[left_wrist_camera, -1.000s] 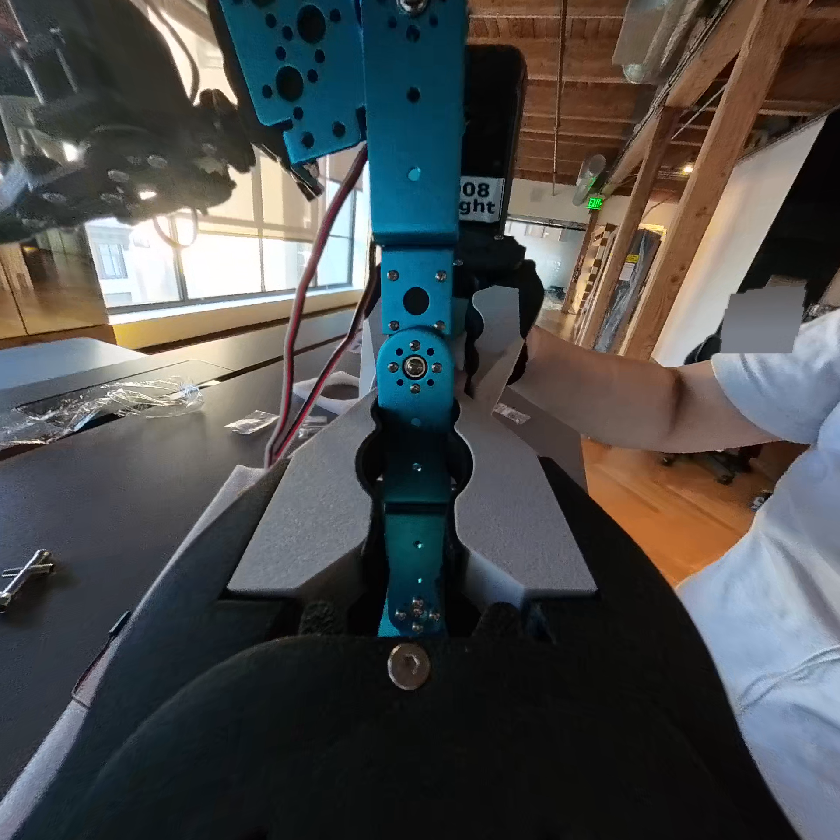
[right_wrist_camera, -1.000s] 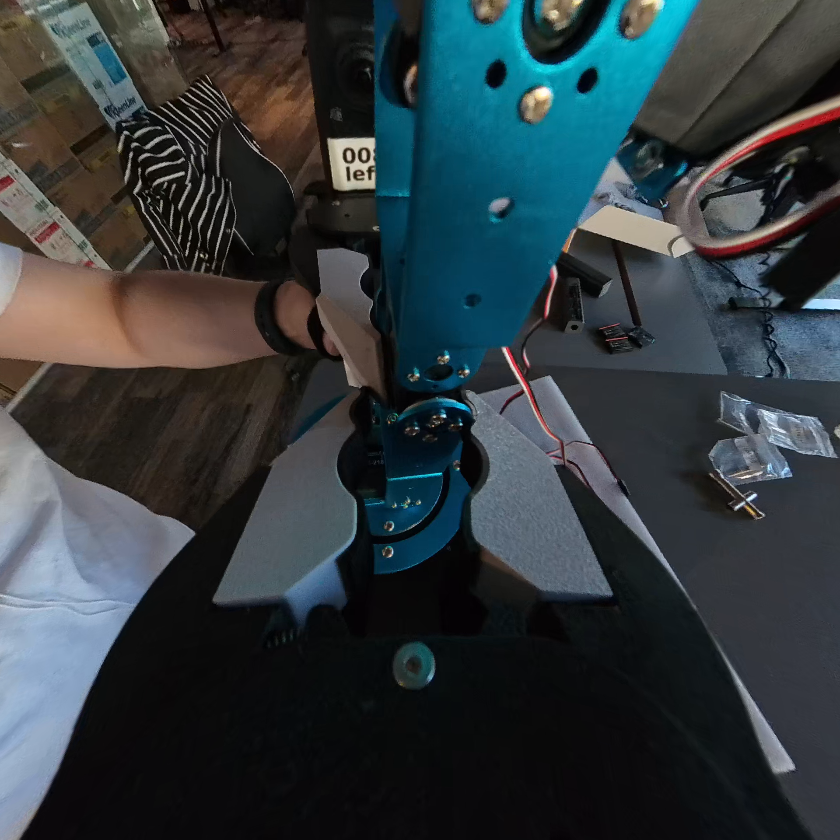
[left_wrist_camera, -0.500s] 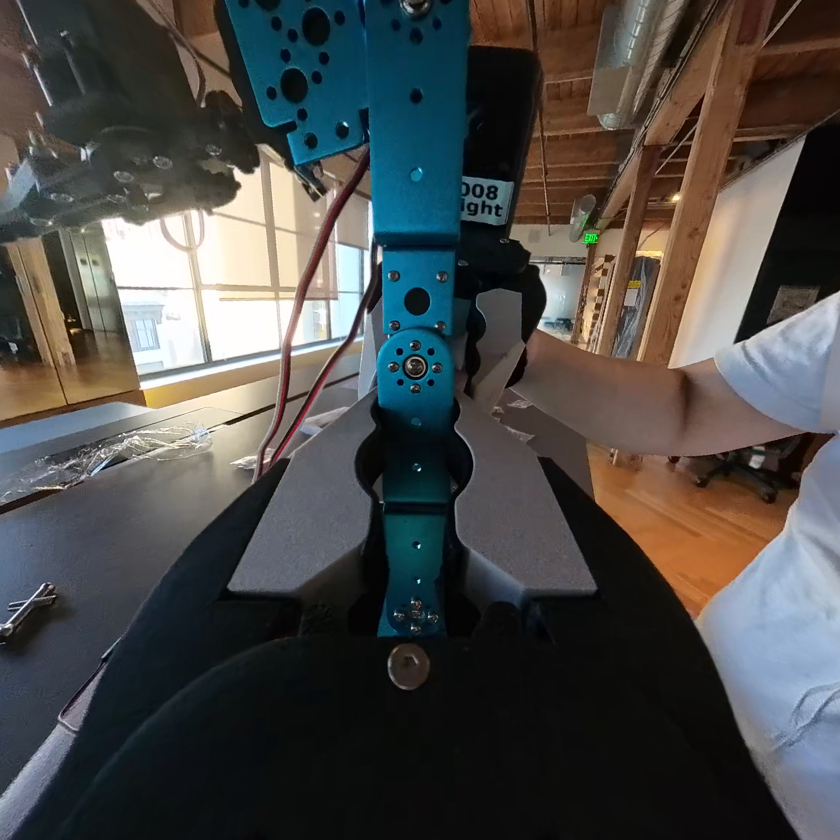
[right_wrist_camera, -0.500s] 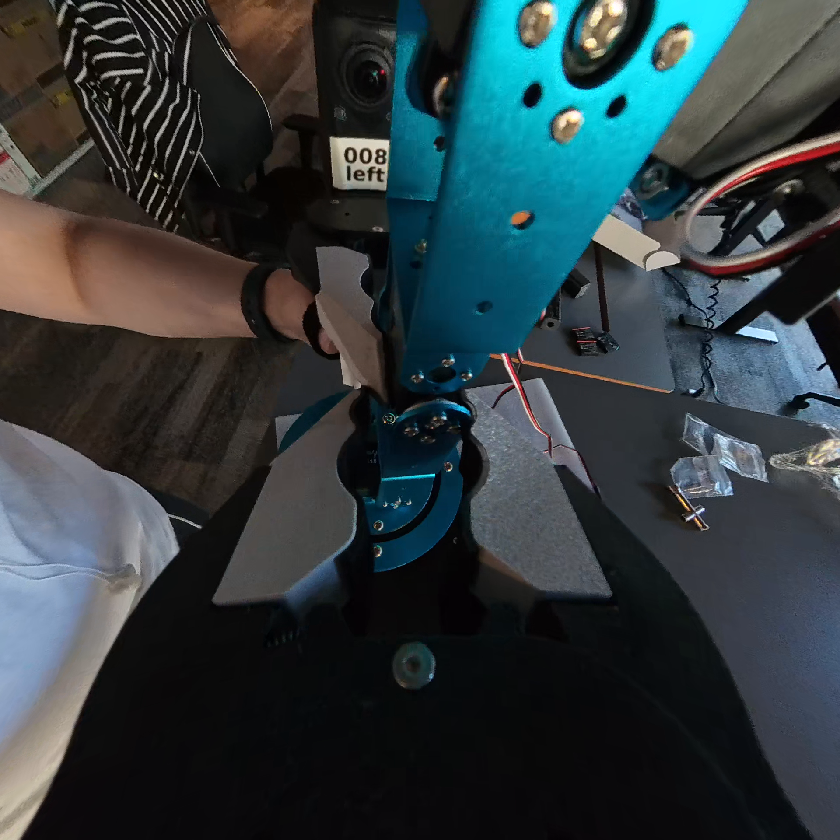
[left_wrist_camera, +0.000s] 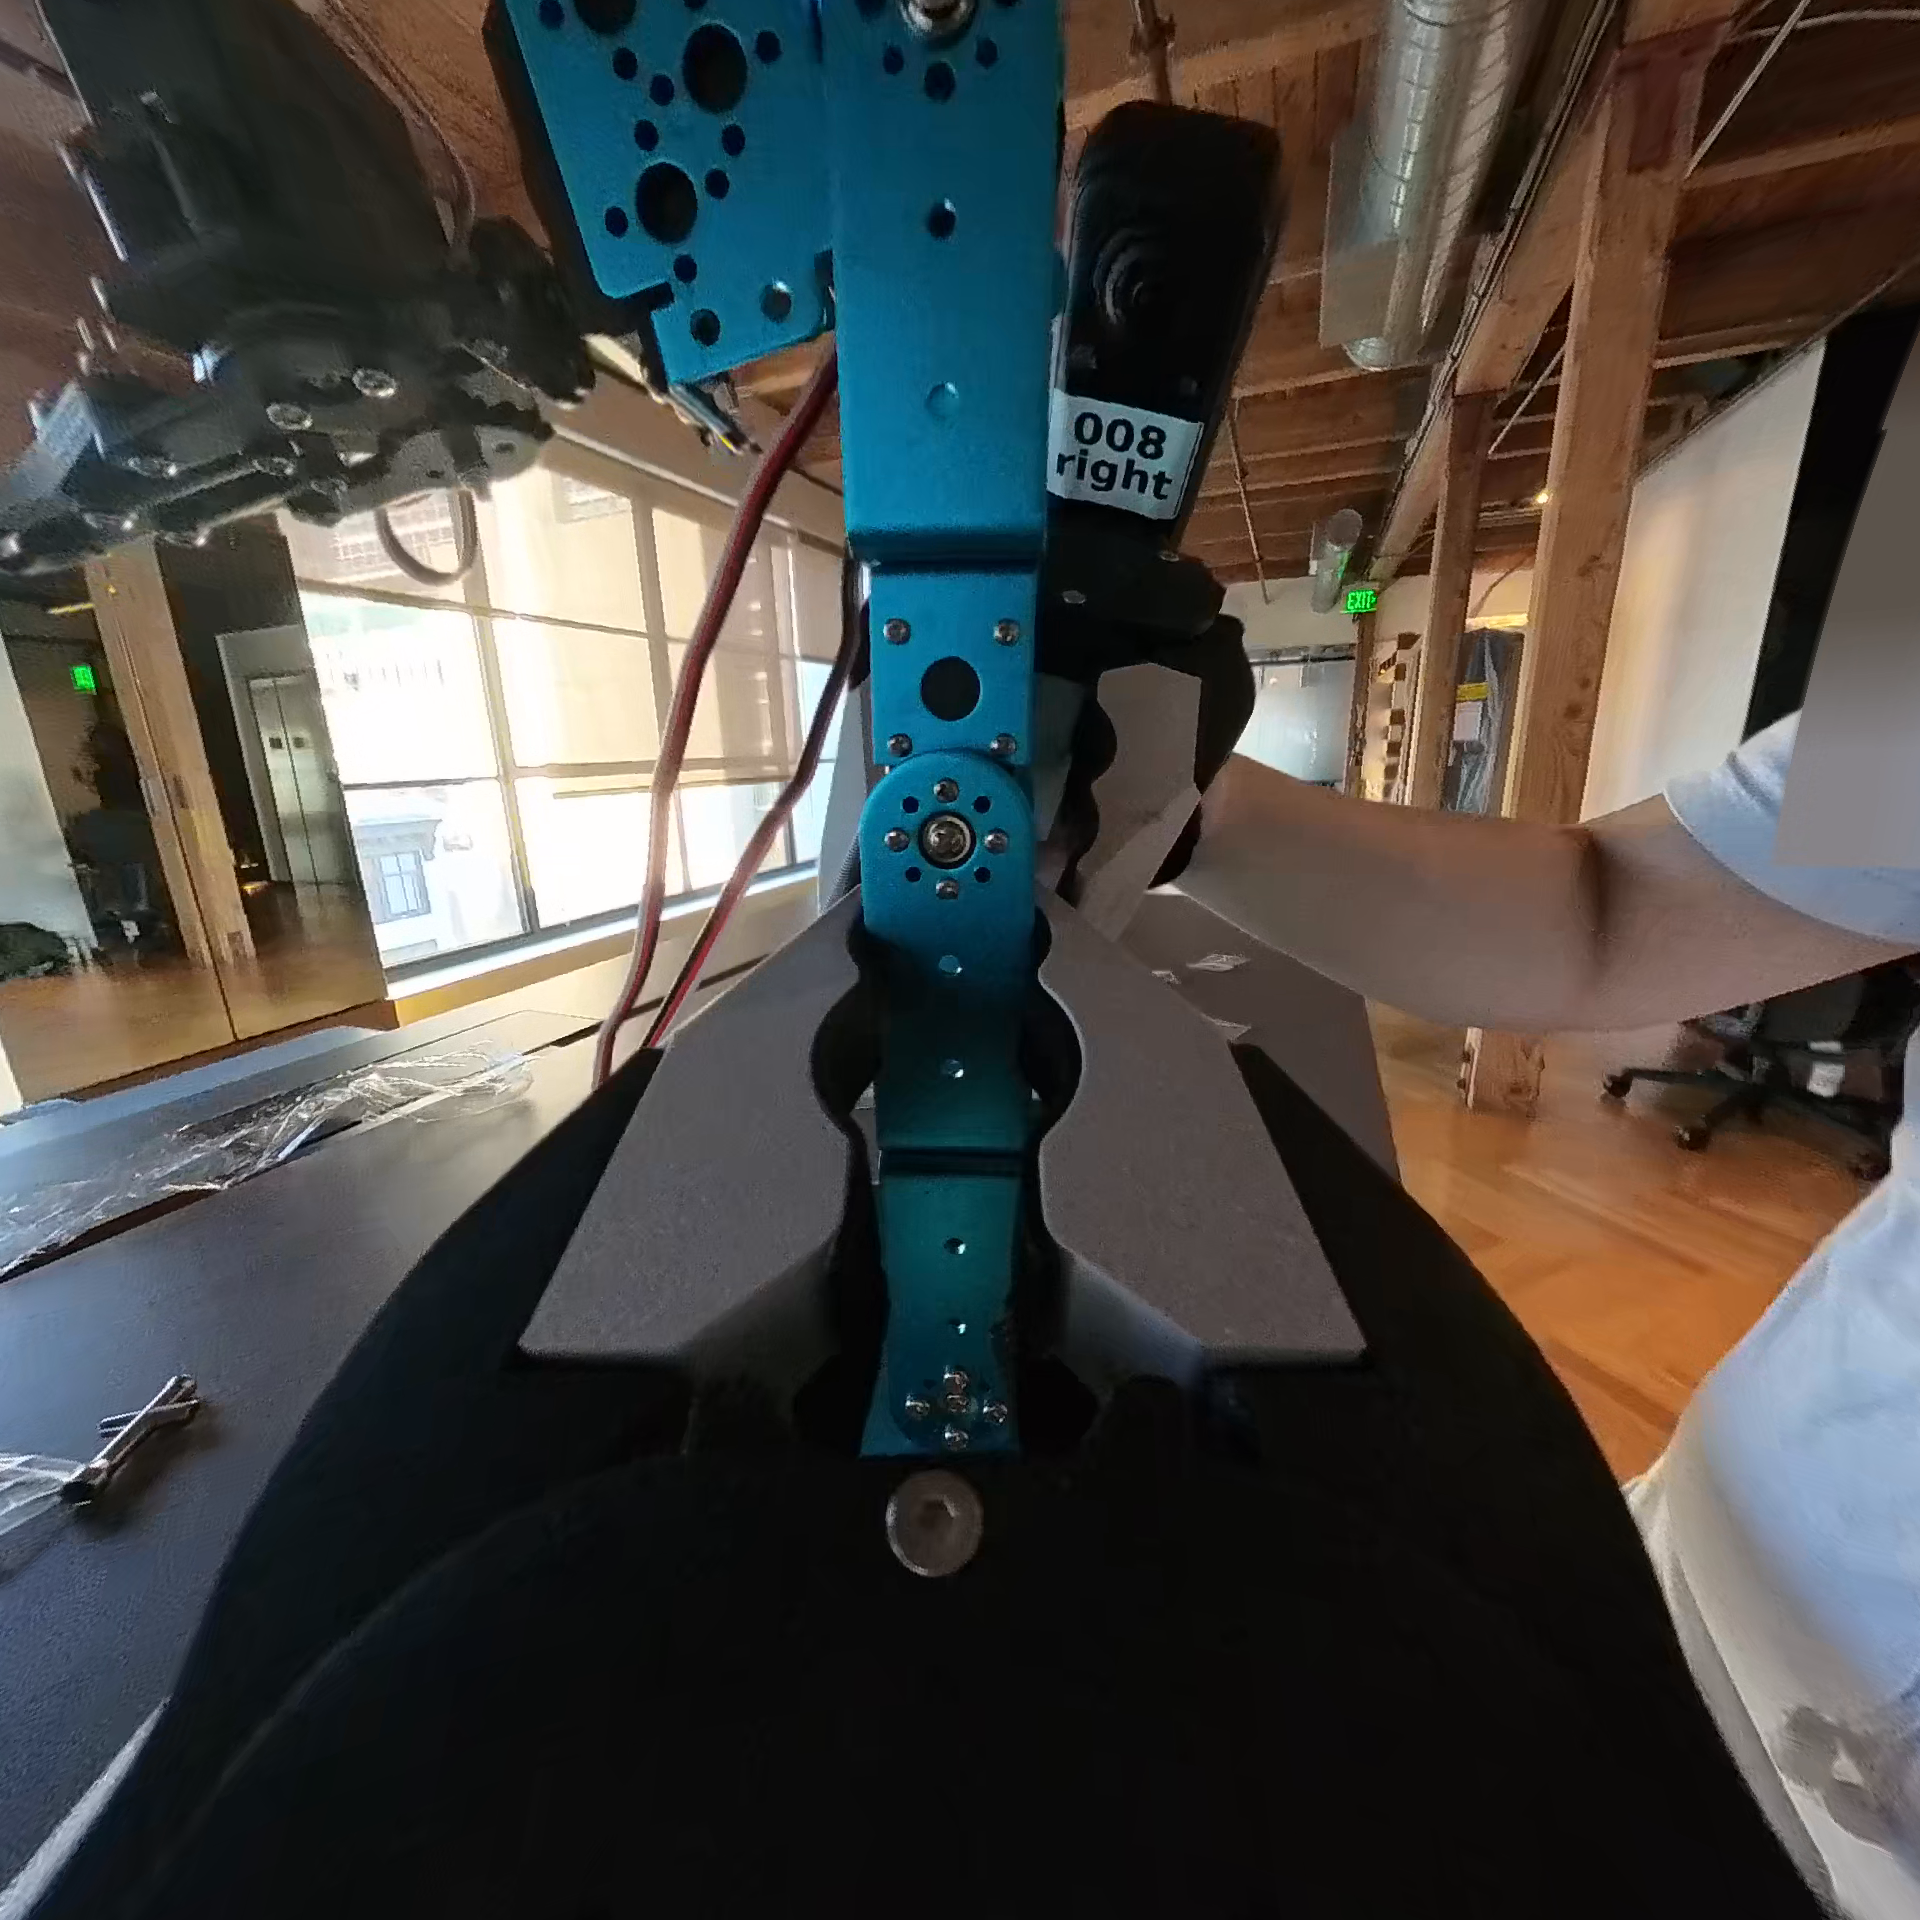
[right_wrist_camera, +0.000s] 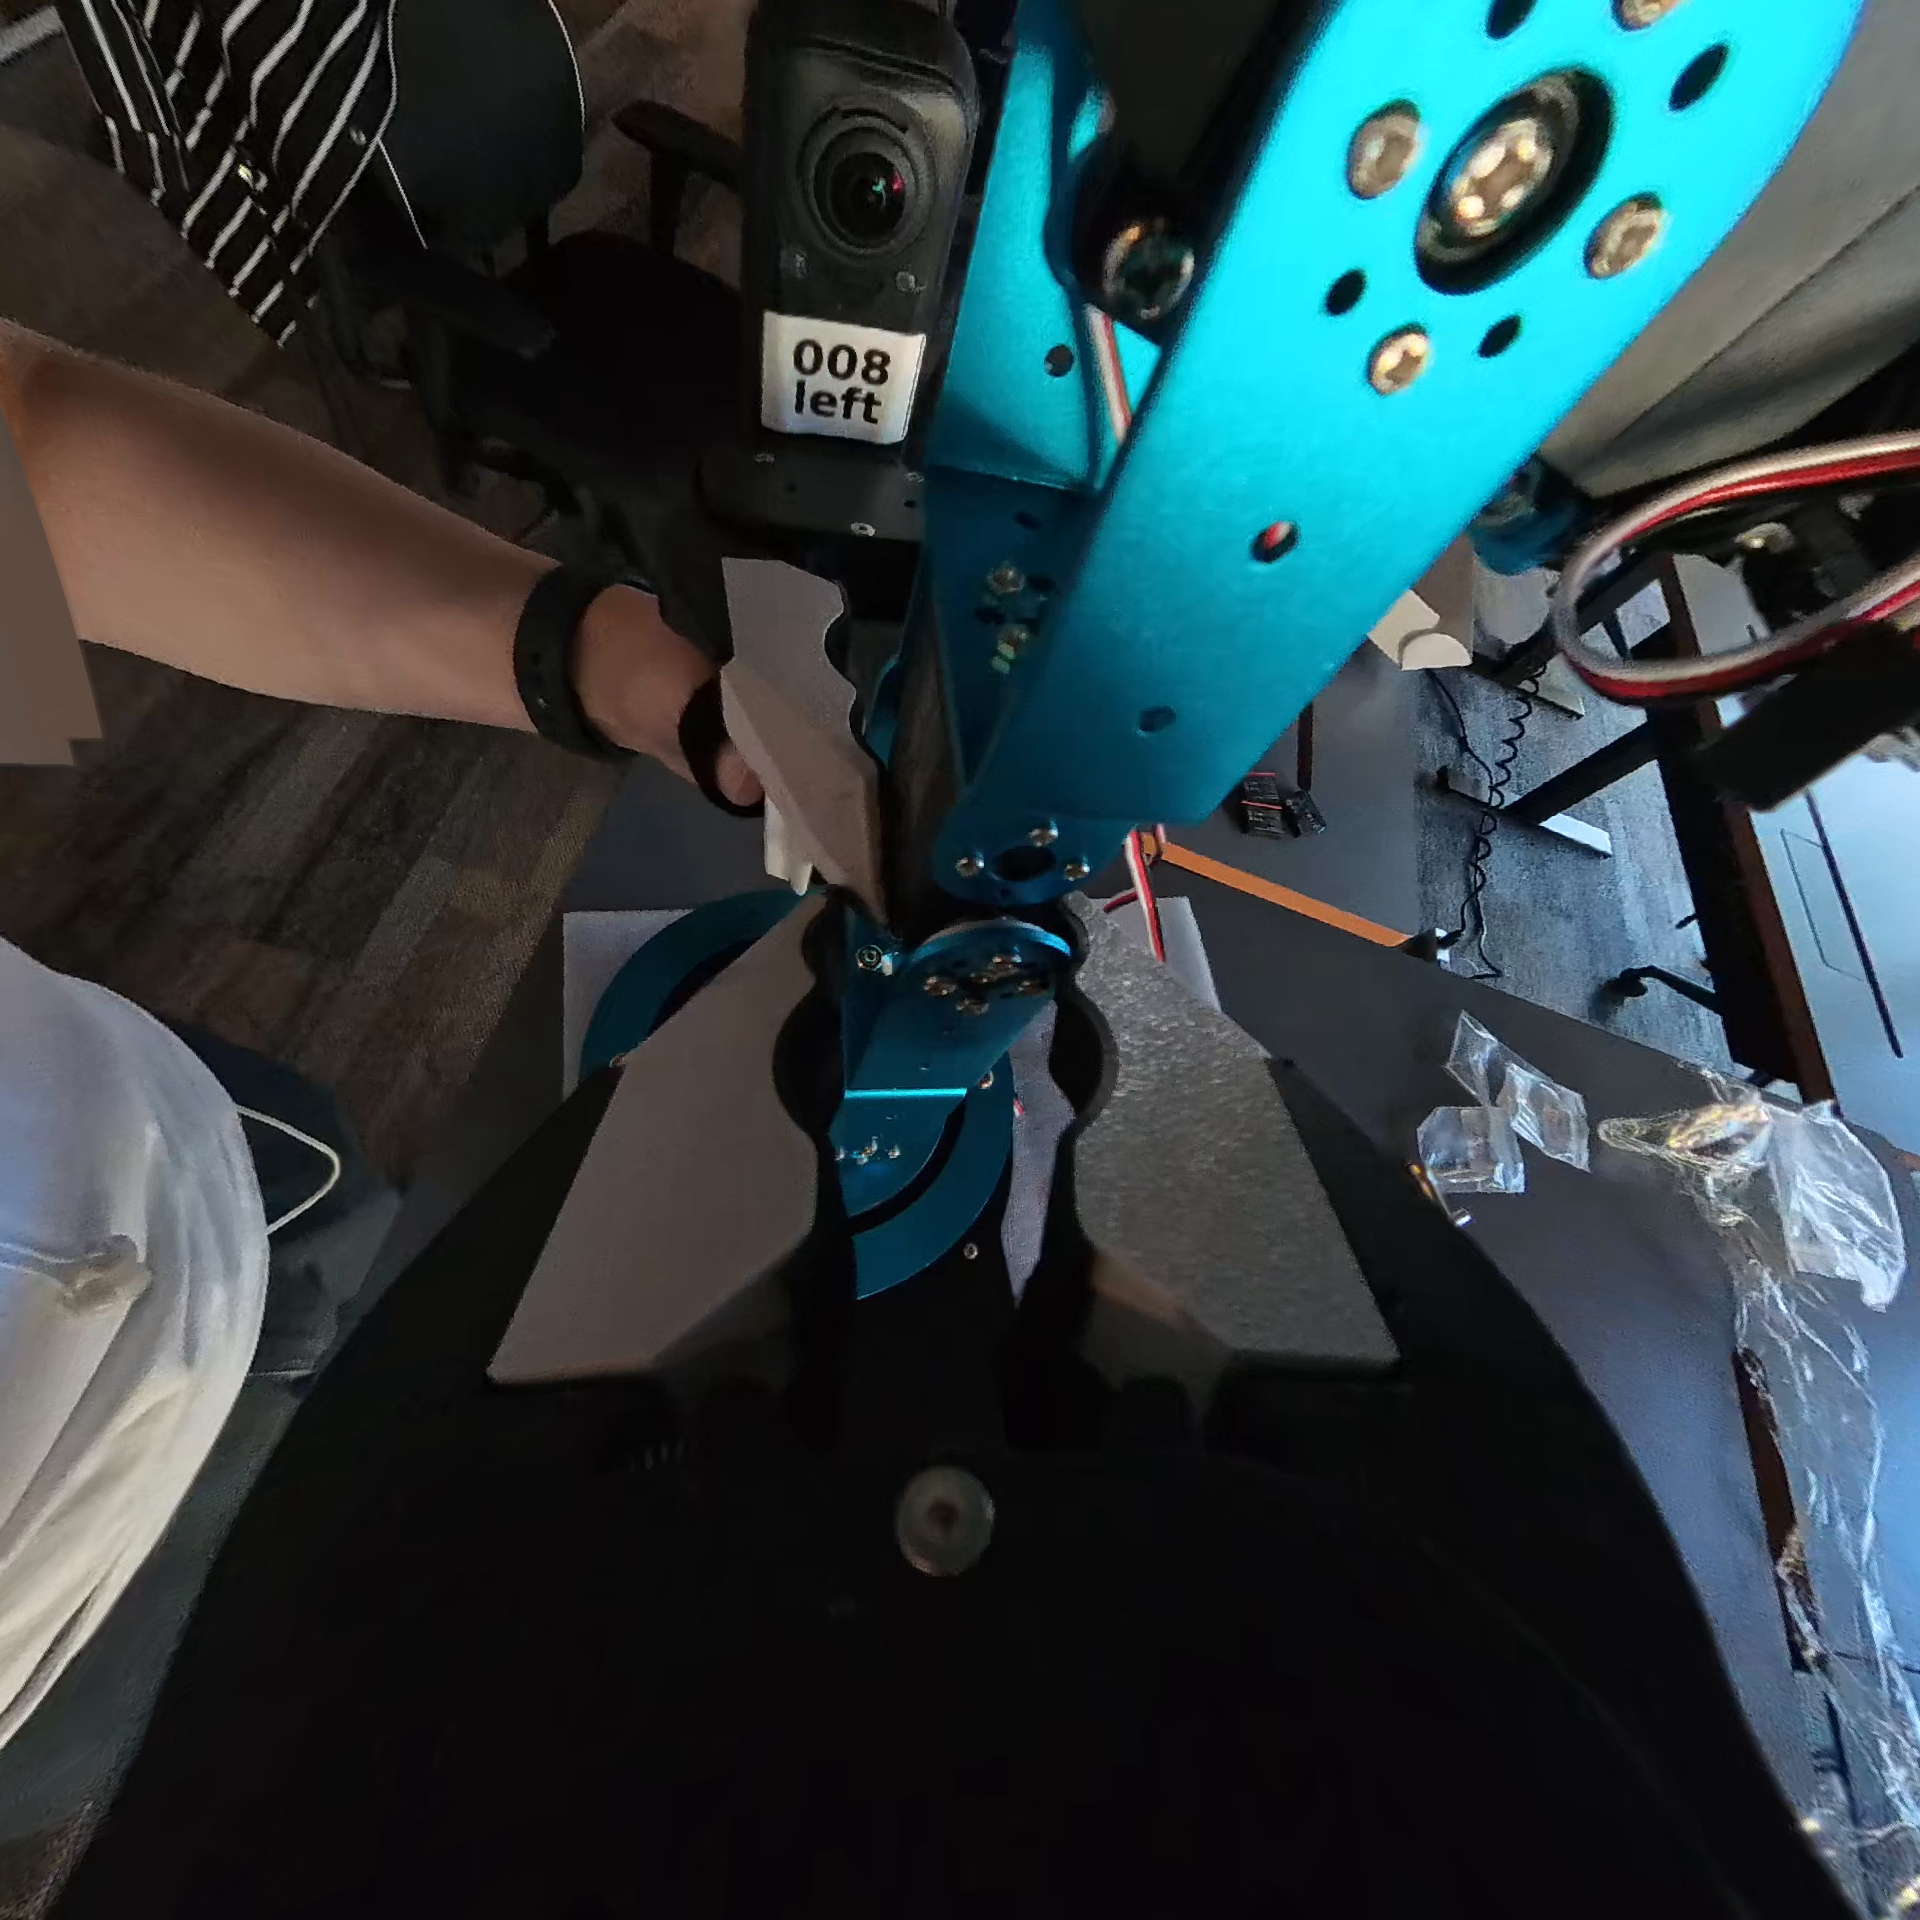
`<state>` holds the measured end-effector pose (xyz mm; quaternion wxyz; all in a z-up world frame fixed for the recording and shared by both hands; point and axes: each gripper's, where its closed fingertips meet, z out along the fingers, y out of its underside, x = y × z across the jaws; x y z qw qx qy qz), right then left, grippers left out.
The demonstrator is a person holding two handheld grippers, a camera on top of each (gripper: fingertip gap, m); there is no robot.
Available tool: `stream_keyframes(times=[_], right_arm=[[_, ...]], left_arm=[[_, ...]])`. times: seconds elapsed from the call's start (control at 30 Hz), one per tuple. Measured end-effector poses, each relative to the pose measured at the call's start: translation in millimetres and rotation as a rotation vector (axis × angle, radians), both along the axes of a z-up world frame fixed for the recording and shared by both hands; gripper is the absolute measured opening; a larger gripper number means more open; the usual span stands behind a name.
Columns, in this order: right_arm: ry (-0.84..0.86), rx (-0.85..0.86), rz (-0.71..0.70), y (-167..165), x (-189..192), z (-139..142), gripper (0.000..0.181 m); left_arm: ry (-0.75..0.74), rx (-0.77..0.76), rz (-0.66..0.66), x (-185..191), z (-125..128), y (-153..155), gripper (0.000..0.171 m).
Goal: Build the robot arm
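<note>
Gripping a blue metal robot arm (left_wrist_camera: 951,997) from opposite sides, both tools closed on its lower links. Left gripper (left_wrist_camera: 951,935), seen at frame centre in the left wrist view, clamped narrow on the upright blue bracket, grey fingers (left_wrist_camera: 717,1164) pressed to either side of it. Right gripper (right_wrist_camera: 940,997) closed likewise on the curved blue bracket near the round blue base (right_wrist_camera: 665,987), lower centre of the right wrist view. Rising to the top edge of both views, the arm's perforated upper plates, with a red, white and black servo cable (left_wrist_camera: 727,831) hanging left of centre. Farther off in the left wrist view, a black claw assembly (left_wrist_camera: 291,416) at upper left. Below, a dark table (left_wrist_camera: 208,1278) with a small metal cross wrench (left_wrist_camera: 135,1434) at far left and clear plastic bags (right_wrist_camera: 1507,1112) at the right of the right wrist view. Bare forearm (left_wrist_camera: 1455,925) with white sleeve at mid right.
</note>
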<state>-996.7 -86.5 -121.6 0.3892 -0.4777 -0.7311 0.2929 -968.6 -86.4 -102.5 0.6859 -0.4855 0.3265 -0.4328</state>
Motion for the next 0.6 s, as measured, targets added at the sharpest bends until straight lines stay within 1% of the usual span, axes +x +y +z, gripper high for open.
stream_keyframes(times=[0.33, 0.47, 0.6], right_arm=[[-0.026, 0.087, 0.023, -1.3, -2.5, 0.6, 0.034], [-0.054, 0.089, 0.054, -0.8, -6.7, 0.1, 0.035], [-0.054, 0.115, 0.092, -0.9, -6.4, 0.3, 0.034]], left_arm=[[-0.008, 0.020, 0.060, -3.5, -0.8, -2.0, 0.019], [-0.040, 0.023, 0.110, -8.4, -0.5, -0.7, 0.019], [-0.028, 0.035, 0.138, -8.5, -0.6, -0.4, 0.019]])
